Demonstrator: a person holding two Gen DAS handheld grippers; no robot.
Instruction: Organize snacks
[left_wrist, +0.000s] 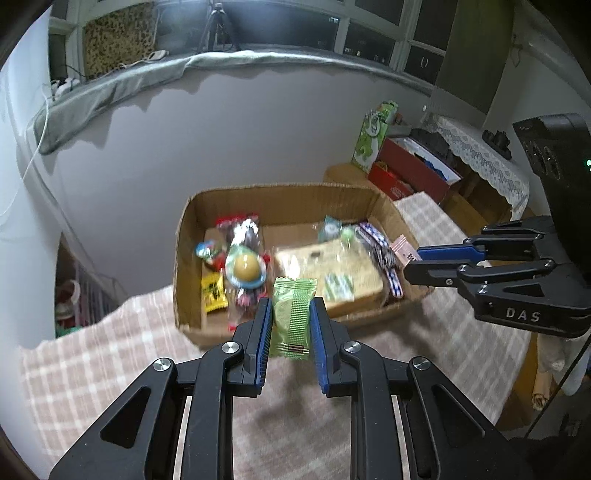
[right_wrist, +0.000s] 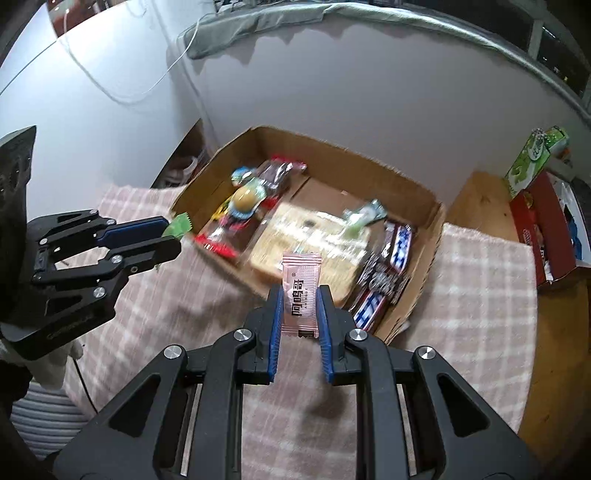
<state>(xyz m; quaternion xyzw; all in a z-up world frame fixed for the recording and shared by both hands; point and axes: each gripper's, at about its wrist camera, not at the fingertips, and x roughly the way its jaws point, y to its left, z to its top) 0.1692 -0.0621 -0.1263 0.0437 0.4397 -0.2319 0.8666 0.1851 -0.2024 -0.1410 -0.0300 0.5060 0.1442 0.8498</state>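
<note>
**A:** What does each gripper have?

**B:** The left gripper (left_wrist: 291, 314) is clamped on a green snack packet (left_wrist: 293, 317), held upright between its blue pads, with the packet's top edge standing above the fingertips. The right gripper (right_wrist: 301, 306) is closed the same way on a pink snack packet (right_wrist: 301, 295) printed with dark characters.

**A:** Where are they relative to the box?

**B:** Both packets hang over the pink checked cloth (left_wrist: 110, 362), just short of the near wall of the cardboard box (left_wrist: 184, 258). In the left wrist view the right gripper comes in from the right, with the pink packet's end just beside the box's right wall. In the right wrist view the left gripper sits at the left, its green packet beside the box's near-left corner.

**A:** What lies in the box?

**B:** A large tan packet (right_wrist: 295, 236) in the middle, a round yellow-brown snack in clear wrap (left_wrist: 245, 267) to its left, a small yellow packet (left_wrist: 213, 293) at the near left, blue-and-white bars (right_wrist: 399, 243) along the right wall, and a small green-and-white packet (left_wrist: 330, 227) toward the far side. Much of it is blurred.

**A:** Beyond the box?

**B:** A red box (left_wrist: 406, 173) and a green carton (left_wrist: 371, 140) stand to the far right on a wooden surface.
</note>
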